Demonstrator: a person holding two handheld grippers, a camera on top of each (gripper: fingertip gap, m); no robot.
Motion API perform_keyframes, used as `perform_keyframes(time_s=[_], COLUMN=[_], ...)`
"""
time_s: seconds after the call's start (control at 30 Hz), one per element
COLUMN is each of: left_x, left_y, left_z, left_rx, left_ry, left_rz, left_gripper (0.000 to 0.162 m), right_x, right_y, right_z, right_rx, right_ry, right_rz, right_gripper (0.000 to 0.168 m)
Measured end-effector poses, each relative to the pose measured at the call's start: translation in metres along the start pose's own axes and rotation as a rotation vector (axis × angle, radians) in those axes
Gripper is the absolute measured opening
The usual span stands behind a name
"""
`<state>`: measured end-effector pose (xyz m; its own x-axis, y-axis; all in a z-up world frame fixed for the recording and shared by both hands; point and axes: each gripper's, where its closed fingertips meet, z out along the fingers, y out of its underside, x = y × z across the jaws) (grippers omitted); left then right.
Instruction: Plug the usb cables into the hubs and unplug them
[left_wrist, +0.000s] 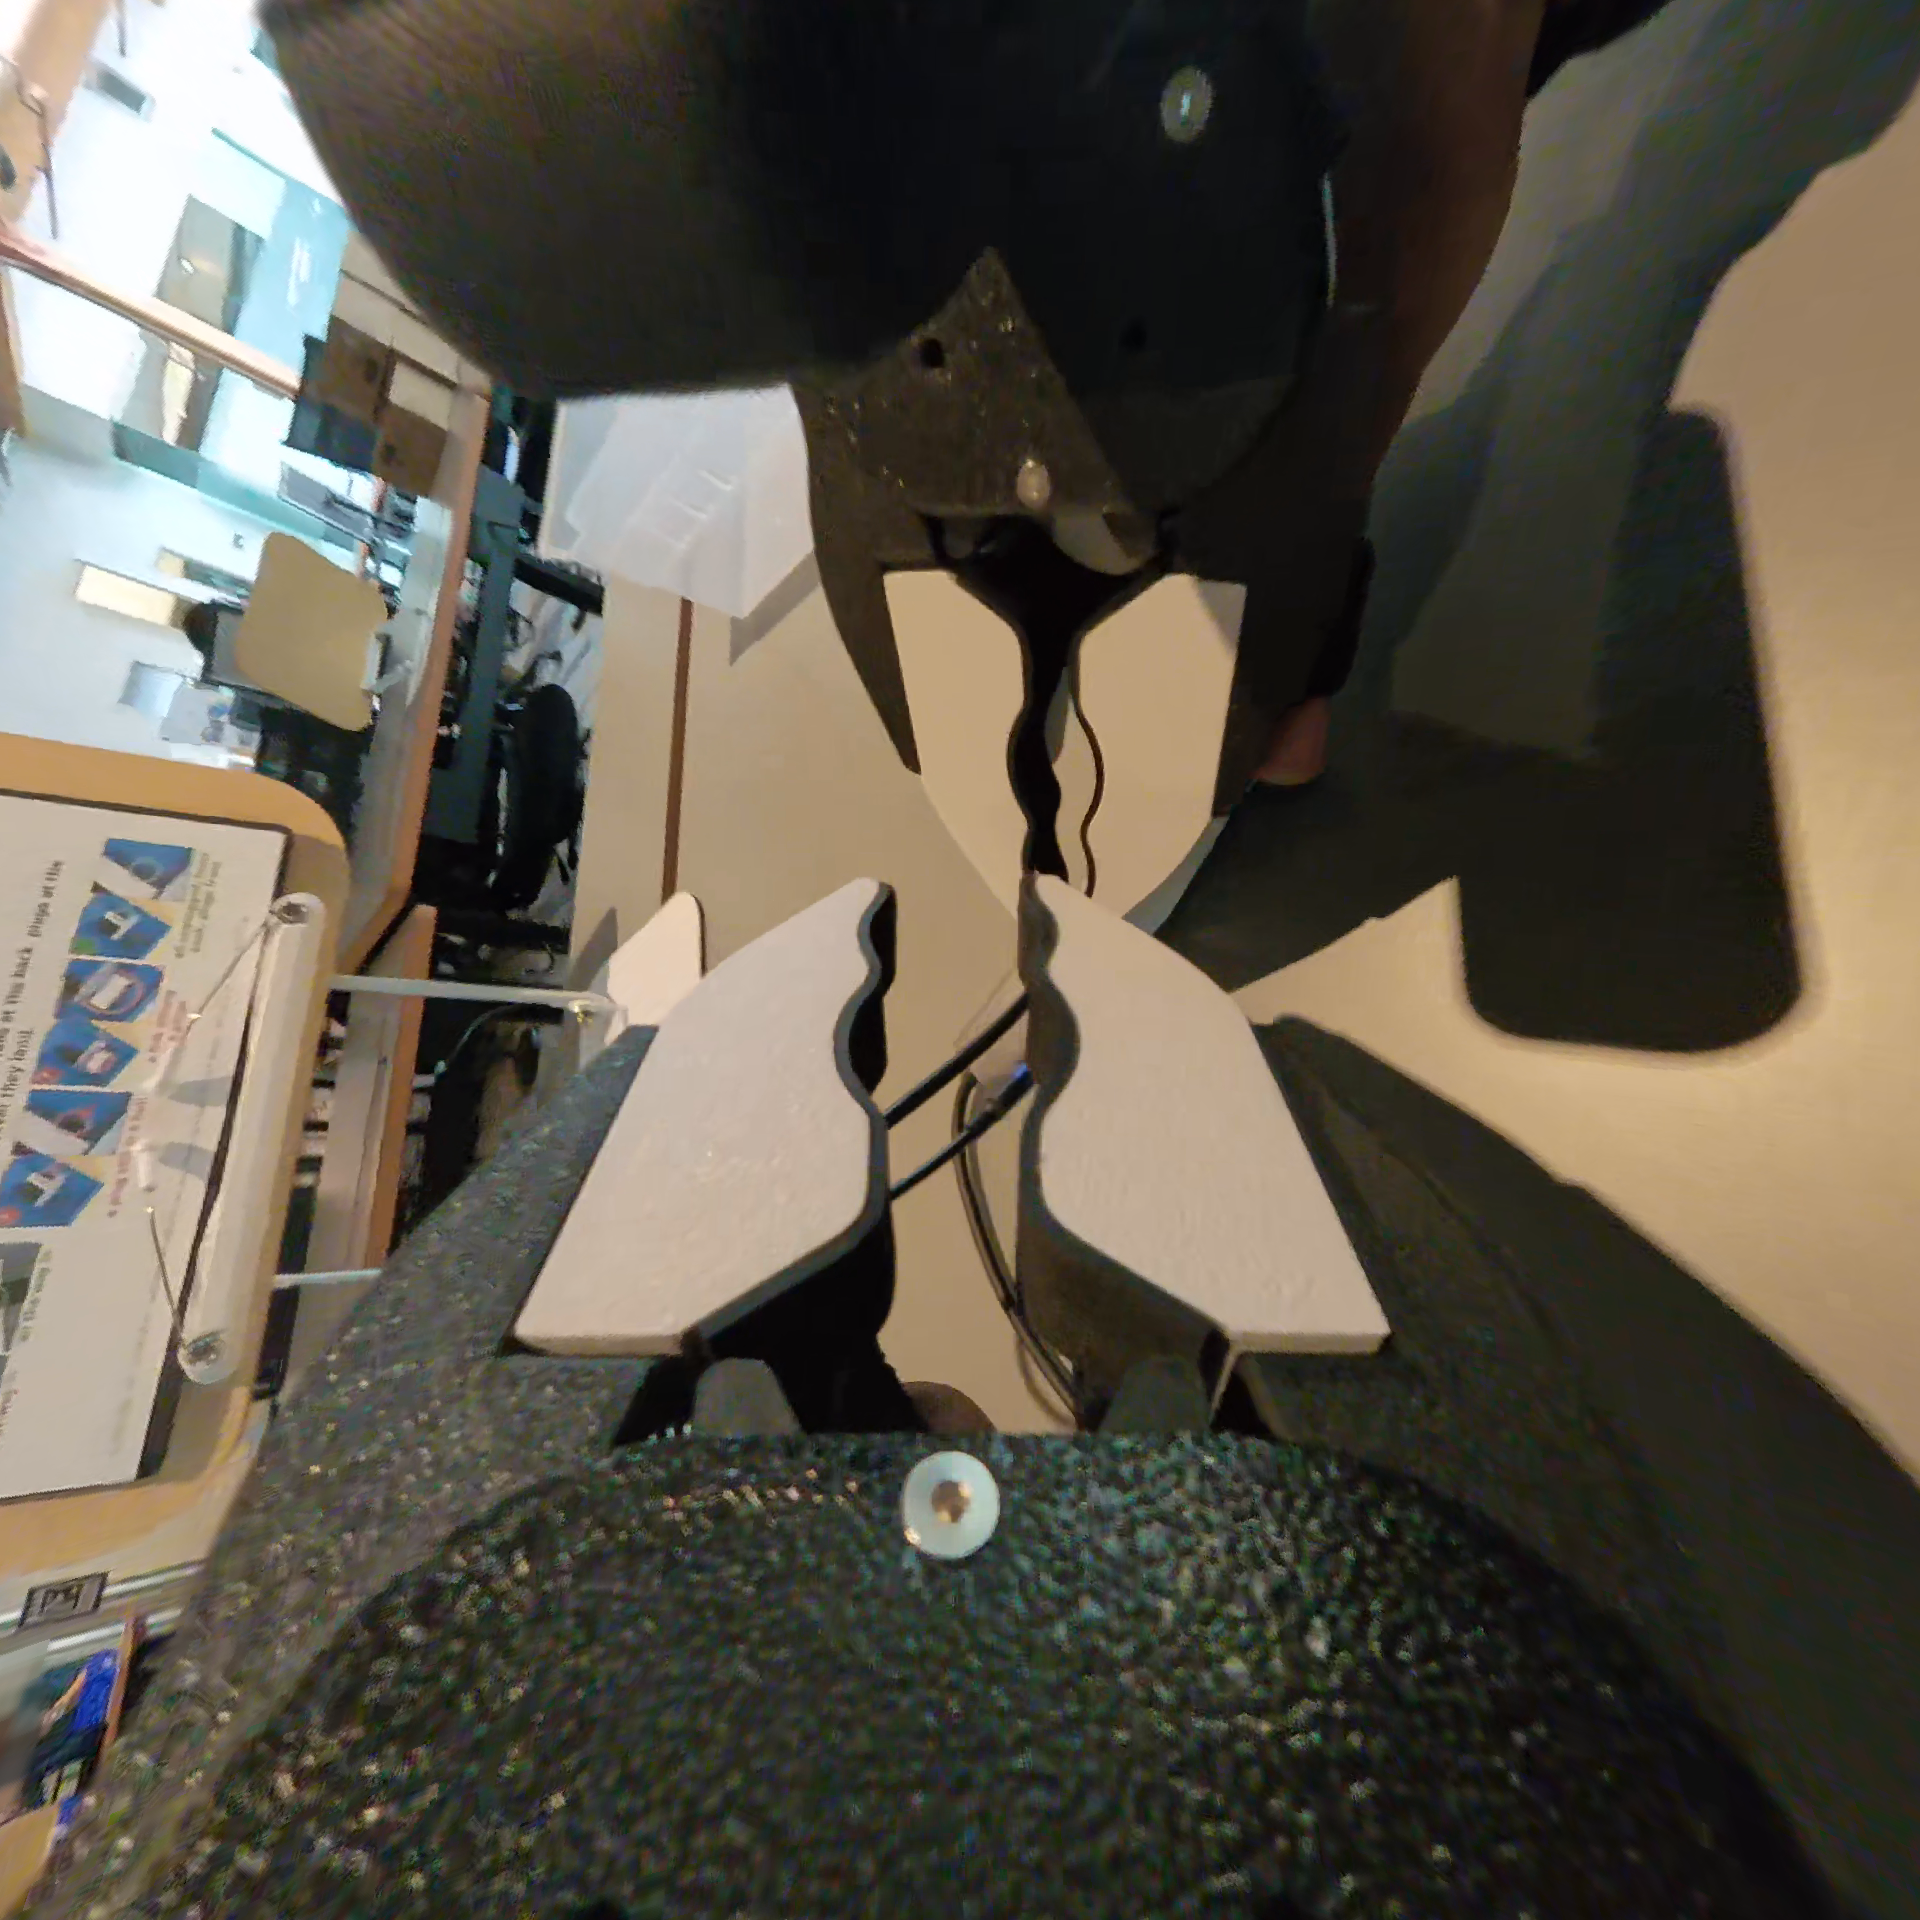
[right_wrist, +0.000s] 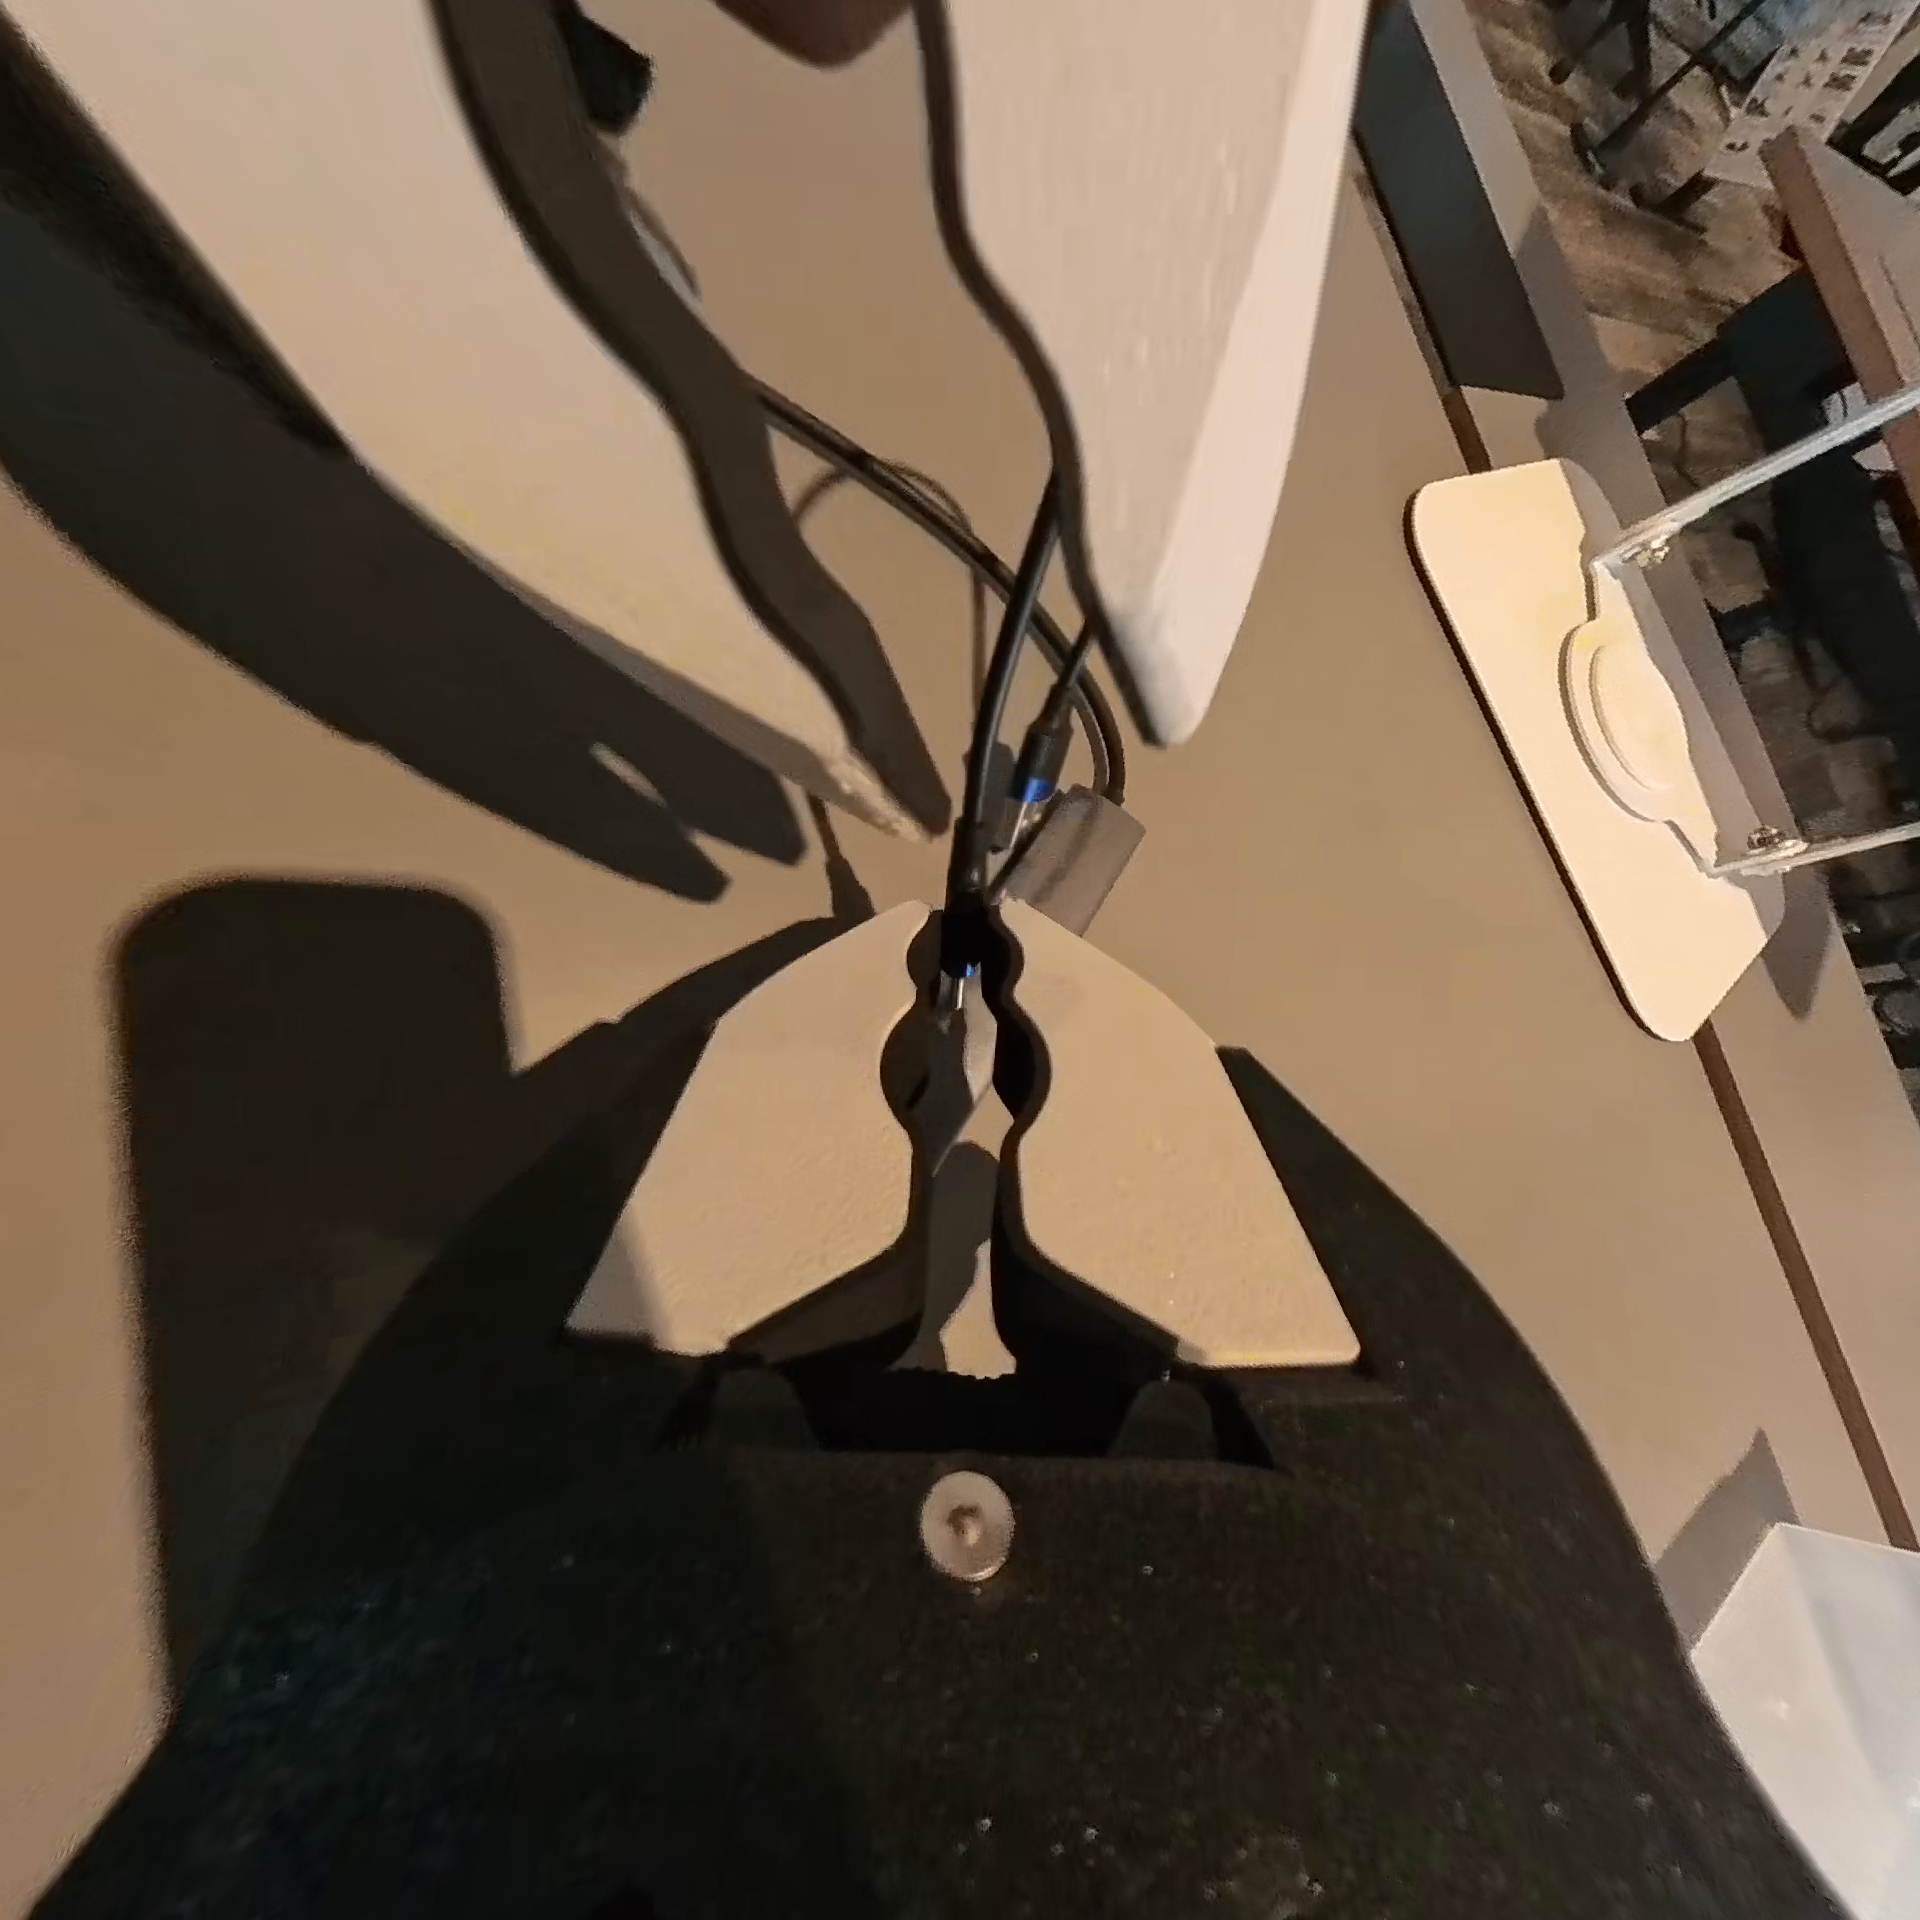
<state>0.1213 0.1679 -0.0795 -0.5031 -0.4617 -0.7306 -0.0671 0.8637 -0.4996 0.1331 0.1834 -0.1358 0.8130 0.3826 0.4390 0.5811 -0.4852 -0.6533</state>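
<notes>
Over the beige tabletop (right_wrist: 1351, 831) | right claw (right_wrist: 961, 940): tips clamped on 1 black usb cable (right_wrist: 1003, 665) at its plug | grey hub (right_wrist: 1070, 857): on tabletop just beyond those tips, blue-tipped plug beside it | left claw (left_wrist: 961, 894): fingers apart, holding nothing, facing the right claw, cables beneath.

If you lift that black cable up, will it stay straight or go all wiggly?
Probably wiggly: the black cable already bends and curves loosely above the table. It looks thin, so likely light. The right gripper pinches its plug end, which seems stiffer.
</notes>
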Motion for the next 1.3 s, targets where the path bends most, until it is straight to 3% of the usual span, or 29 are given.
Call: perform_keyframes(time_s=[0.4, 1.03, 1.3], left_x=[0.022, 0.027, 0.011], left_y=[0.035, 0.039, 0.028], left_z=[0.019, 0.027, 0.023], left_rx=[-0.188, -0.167, -0.040], left_ry=[0.080, 0.099, 0.071], left_rz=[0.026, -0.042, -0.254], left_gripper=[0.018, 0.007, 0.006], right_x=[0.001, 0.000, 0.013], right_y=[-0.003, -0.002, -0.014], right_z=[-0.003, -0.002, -0.016], right_rx=[0.028, 0.026, 0.158], right_ry=[0.017, 0.053, 0.047], right_rz=[-0.062, -0.169, -0.041], right_gripper=[0.007, 0.007, 0.015])
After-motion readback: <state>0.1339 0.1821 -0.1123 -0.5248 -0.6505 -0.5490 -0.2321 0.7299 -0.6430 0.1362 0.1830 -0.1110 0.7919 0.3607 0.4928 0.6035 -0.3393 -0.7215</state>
